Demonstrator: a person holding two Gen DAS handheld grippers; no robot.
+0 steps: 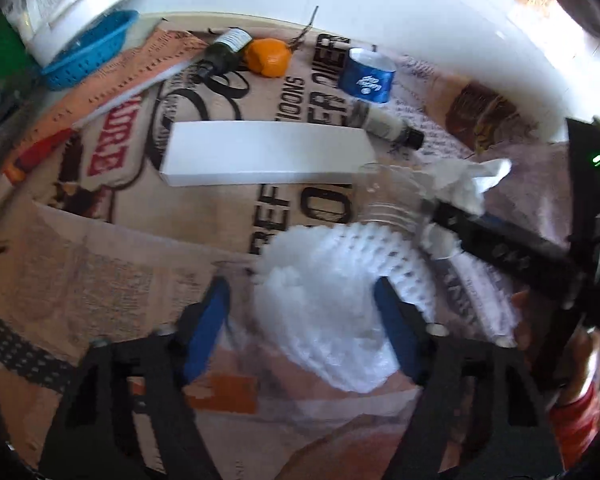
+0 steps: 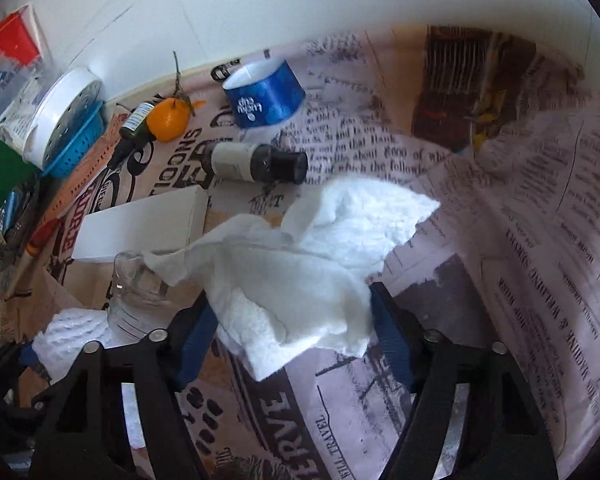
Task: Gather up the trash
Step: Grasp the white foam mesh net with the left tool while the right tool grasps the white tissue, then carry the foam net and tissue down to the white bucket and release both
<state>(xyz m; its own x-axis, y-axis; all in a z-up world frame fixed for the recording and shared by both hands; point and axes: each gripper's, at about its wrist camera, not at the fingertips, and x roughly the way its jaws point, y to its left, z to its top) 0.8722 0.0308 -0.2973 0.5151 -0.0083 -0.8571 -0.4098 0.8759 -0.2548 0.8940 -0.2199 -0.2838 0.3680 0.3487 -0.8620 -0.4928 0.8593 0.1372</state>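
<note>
Newsprint tablecloth (image 2: 520, 240), tissue (image 2: 300, 264), foam net (image 1: 332, 312)

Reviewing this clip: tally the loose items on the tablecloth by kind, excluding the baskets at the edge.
Bottles: 2, dark green one and black-capped one
Cups: 2, blue paper, clear plastic
White box: 1
Orange: 1
Tissue: 1
Foam net: 1
Total: 8

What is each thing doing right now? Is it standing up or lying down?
Blue cup: lying on its side.
Black-capped bottle: lying down, capped.
Green bottle: lying down.
White box: lying flat.
Clear cup: tipped over.
Tissue: crumpled.
Foam net: between left gripper's fingers.
</note>
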